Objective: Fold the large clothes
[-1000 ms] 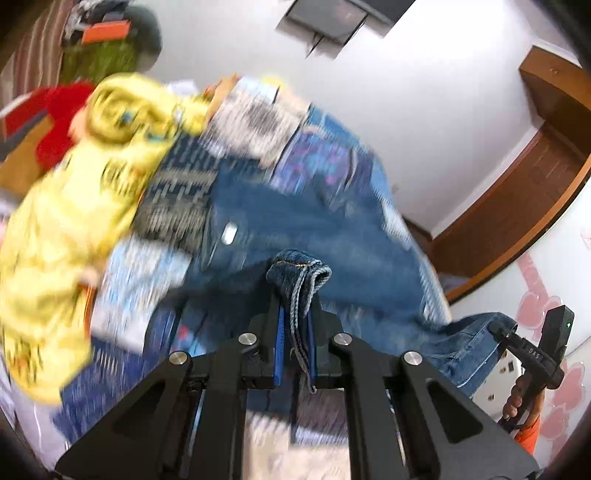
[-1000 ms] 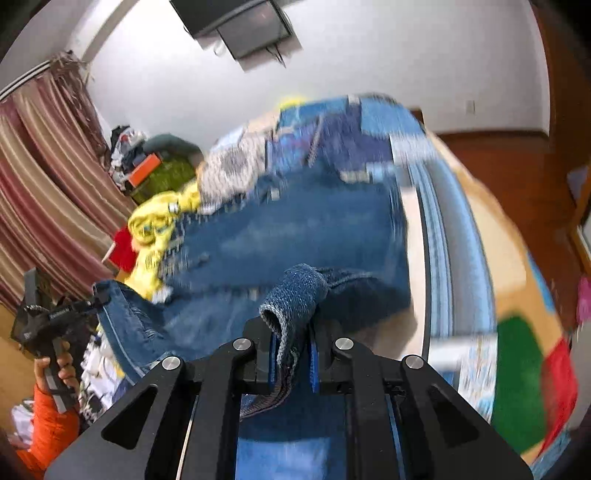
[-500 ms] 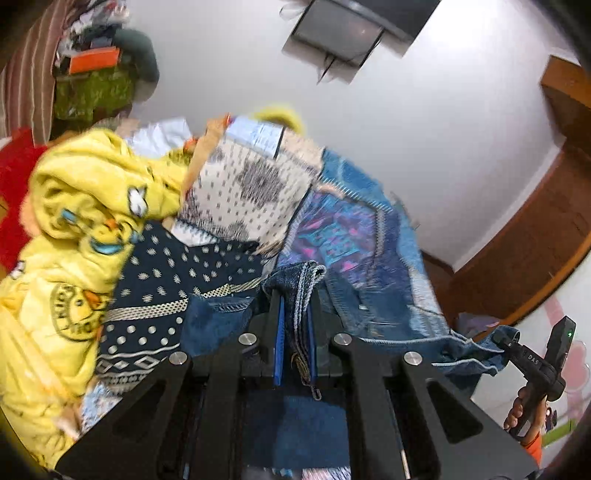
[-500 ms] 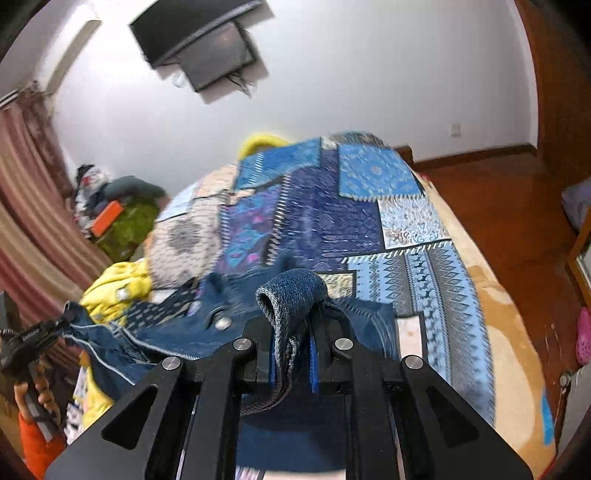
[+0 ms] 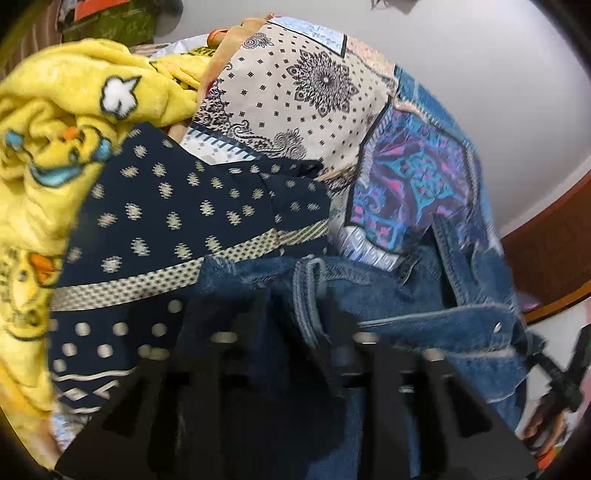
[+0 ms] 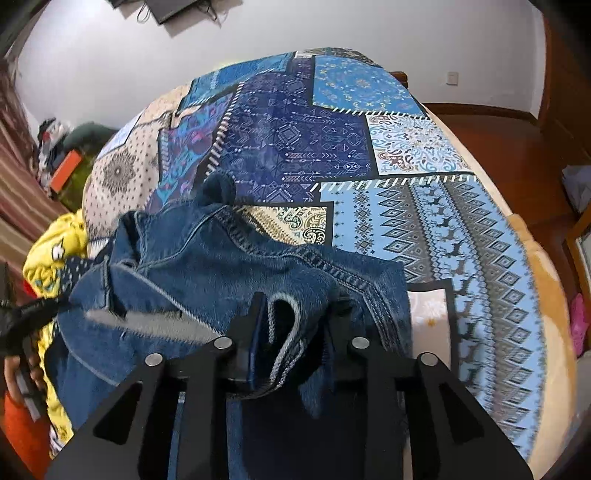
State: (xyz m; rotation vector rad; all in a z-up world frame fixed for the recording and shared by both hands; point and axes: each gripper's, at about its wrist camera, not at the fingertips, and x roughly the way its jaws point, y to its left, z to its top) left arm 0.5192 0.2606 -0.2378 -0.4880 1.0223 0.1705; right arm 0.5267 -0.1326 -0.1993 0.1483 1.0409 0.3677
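A blue denim garment lies bunched on the patchwork bedspread. My right gripper is open, its jaws spread wide, with a loose denim hem fold lying between them. My left gripper is blurred; its jaws look spread apart, with a denim hem between them. The denim stretches right toward the other gripper in the left wrist view. The left gripper shows at the left edge of the right wrist view.
A yellow cartoon blanket and a dark navy dotted cloth are piled at the bed's left side. The cream patterned patch of the bedspread lies behind them. Wooden floor lies to the right of the bed. A screen hangs on the white wall.
Both grippers have come down toward the bed and their jaws have spread apart, releasing the pinched denim. The garment has dropped onto the bedspread.
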